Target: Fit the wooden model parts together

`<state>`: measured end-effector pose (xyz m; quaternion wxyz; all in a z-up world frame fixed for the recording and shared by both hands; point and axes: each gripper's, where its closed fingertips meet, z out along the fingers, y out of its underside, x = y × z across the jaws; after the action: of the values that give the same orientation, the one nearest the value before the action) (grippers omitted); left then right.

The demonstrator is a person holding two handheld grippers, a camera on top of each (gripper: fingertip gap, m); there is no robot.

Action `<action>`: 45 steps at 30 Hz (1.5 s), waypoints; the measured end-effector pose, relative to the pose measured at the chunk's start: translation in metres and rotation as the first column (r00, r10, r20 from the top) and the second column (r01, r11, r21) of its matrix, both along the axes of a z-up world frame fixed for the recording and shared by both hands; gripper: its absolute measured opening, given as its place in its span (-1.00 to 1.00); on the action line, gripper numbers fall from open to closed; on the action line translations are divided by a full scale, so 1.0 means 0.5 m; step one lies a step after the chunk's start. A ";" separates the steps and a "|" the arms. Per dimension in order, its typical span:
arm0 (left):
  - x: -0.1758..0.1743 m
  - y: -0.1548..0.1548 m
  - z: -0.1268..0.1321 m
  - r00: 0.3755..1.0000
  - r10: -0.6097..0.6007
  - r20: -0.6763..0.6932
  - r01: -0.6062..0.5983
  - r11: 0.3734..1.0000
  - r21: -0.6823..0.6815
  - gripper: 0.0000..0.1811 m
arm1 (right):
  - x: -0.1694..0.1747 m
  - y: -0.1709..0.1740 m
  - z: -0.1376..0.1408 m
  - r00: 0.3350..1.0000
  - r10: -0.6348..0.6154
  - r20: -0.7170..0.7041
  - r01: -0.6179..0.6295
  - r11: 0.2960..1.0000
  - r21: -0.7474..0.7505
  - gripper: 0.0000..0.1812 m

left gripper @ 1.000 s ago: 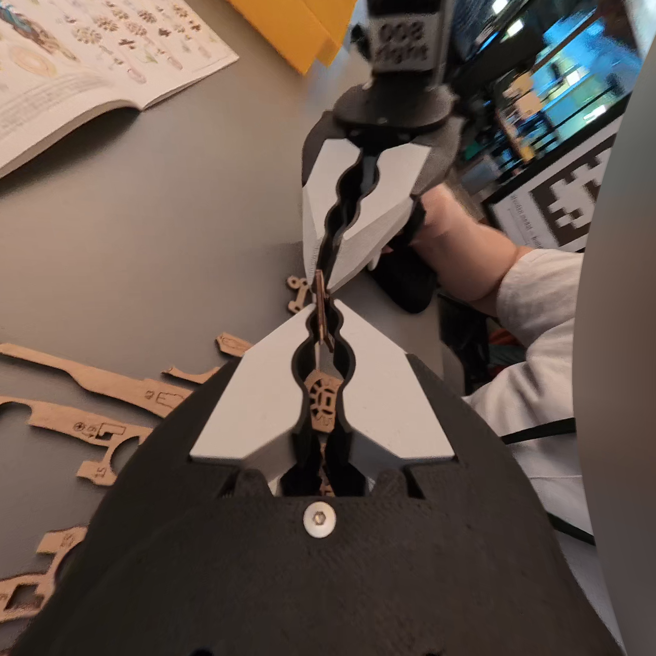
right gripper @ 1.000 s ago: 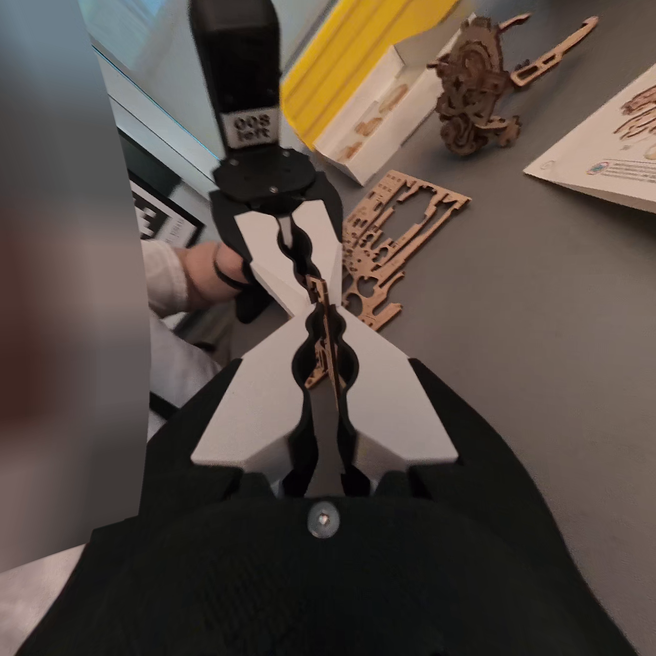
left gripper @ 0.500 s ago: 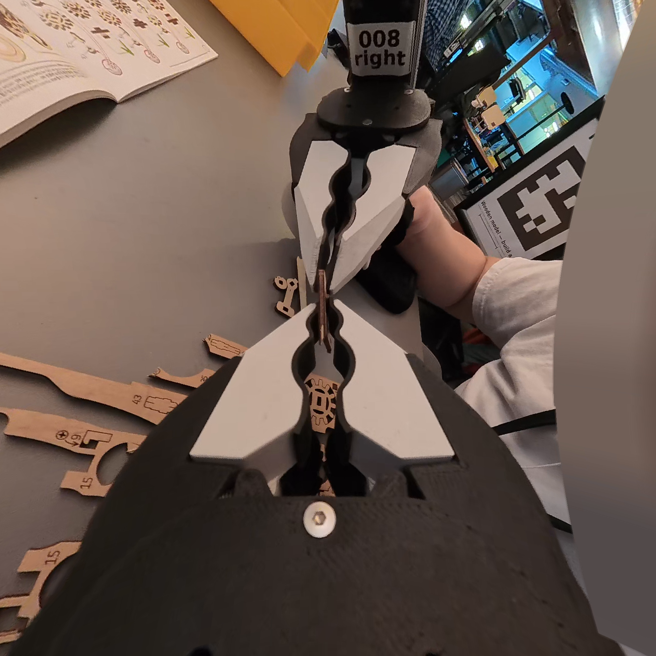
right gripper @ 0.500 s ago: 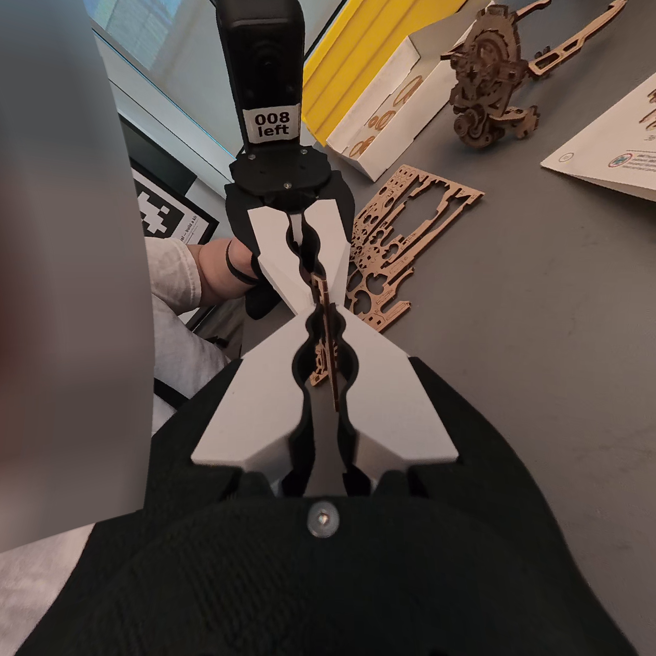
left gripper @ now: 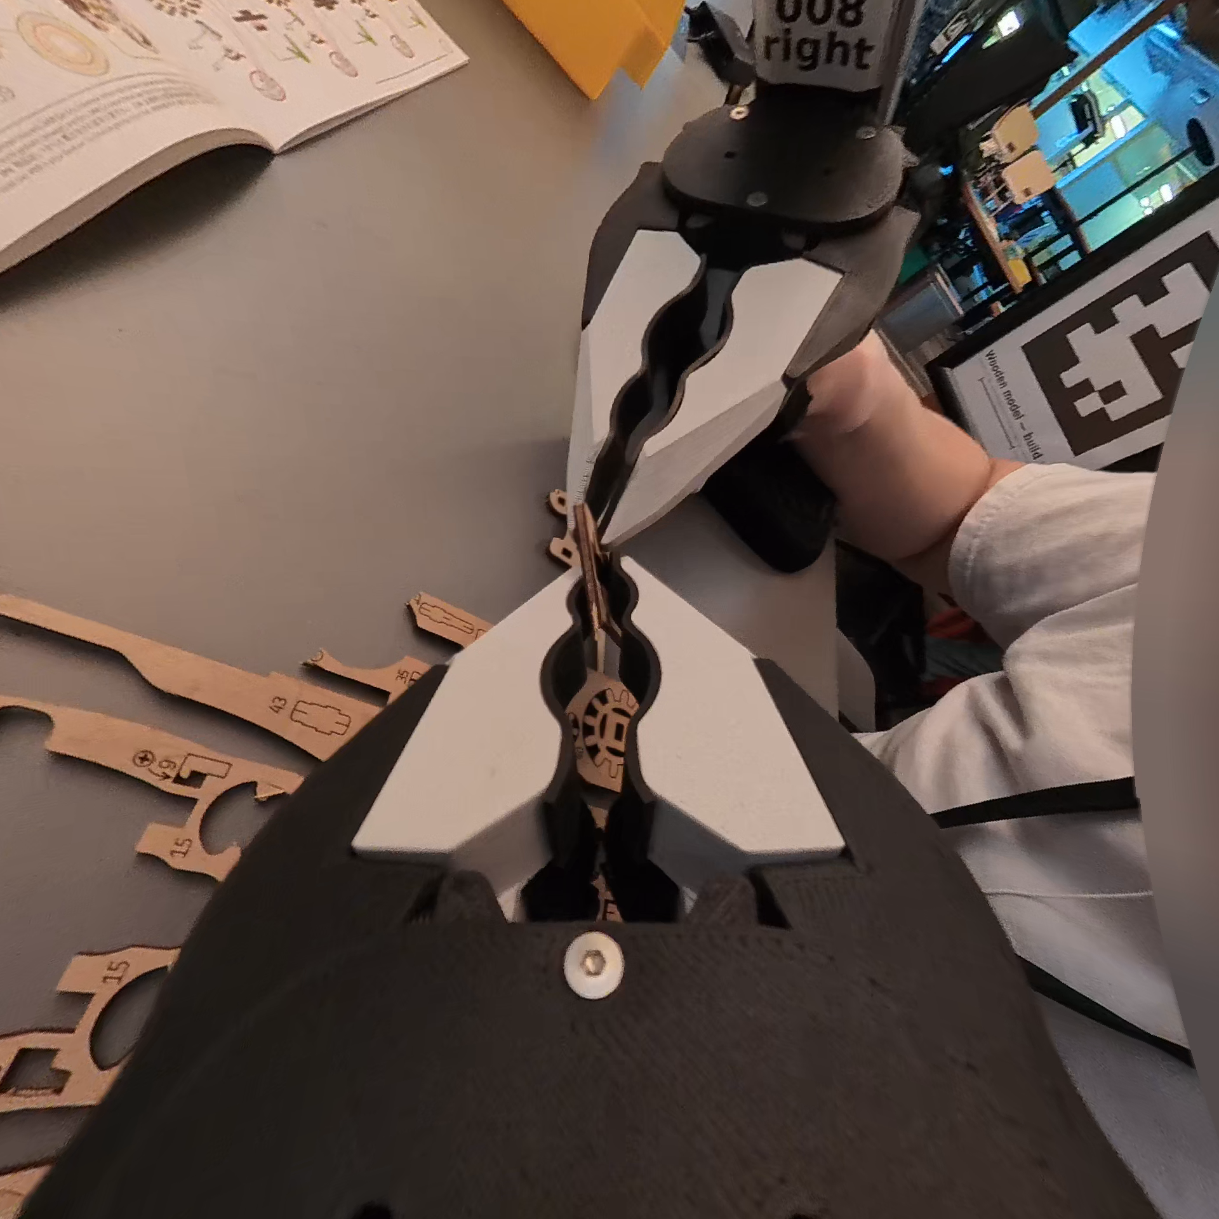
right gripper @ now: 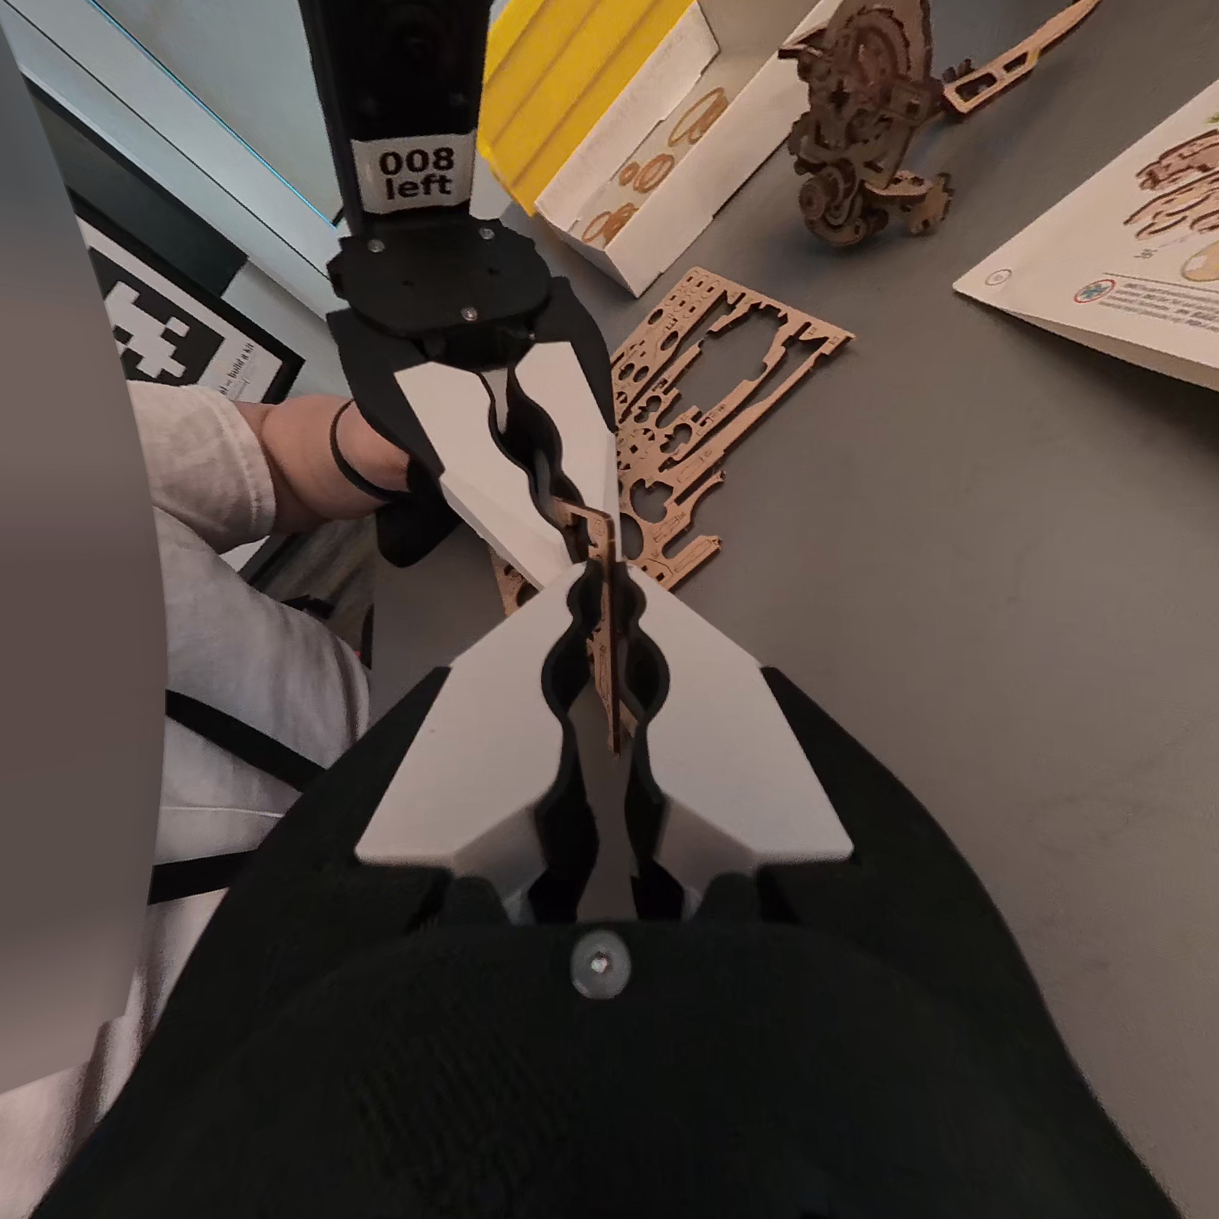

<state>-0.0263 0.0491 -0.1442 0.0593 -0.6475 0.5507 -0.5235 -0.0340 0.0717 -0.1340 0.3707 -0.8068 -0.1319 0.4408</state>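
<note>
My left gripper (left gripper: pixel 597 579) is shut on a small wooden part (left gripper: pixel 589 551) at its tips. My right gripper (right gripper: pixel 601 572) is shut on a thin flat wooden part (right gripper: pixel 611 633), held edge-on. The two grippers meet tip to tip above the grey table (left gripper: pixel 330 396), and the two parts touch there. The right gripper (left gripper: pixel 595 511) shows opposite in the left wrist view, and the left gripper (right gripper: pixel 572 528) shows in the right wrist view with its small part (right gripper: pixel 575 518). A gear-shaped wooden piece (left gripper: pixel 603 732) shows in the gap behind my left fingertips; I cannot tell whether it is held.
A cut-out wooden sheet (right gripper: pixel 719 389) lies under the grippers, with its strips (left gripper: pixel 198 686) at the left. A built wooden model (right gripper: pixel 857 132), a white parts box (right gripper: pixel 659 171), a yellow box (left gripper: pixel 593 39) and an open booklet (left gripper: pixel 165 86) lie around. The person's sleeve (left gripper: pixel 1029 692) is near. Less than 4 cm separates the two grippers' tips. The gear-shaped wooden piece (left gripper: pixel 603 732) lies around 6 cm away from my left fingertips.
Both grippers stayed shut and tip to tip. They drew a little closer and tilted against each other, and the held parts stayed in contact.
</note>
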 end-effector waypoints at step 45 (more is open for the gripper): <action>-0.001 -0.009 0.050 0.992 -0.075 0.102 0.097 0.968 -0.232 -0.99 | 0.001 -0.008 0.051 0.968 0.031 -0.250 -0.038 0.999 -0.024 -1.00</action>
<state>-0.0267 0.0445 -0.1190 -0.0159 -0.6005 0.5087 -0.6168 -0.0337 0.0677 -0.1087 0.3650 -0.7479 -0.0918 0.5469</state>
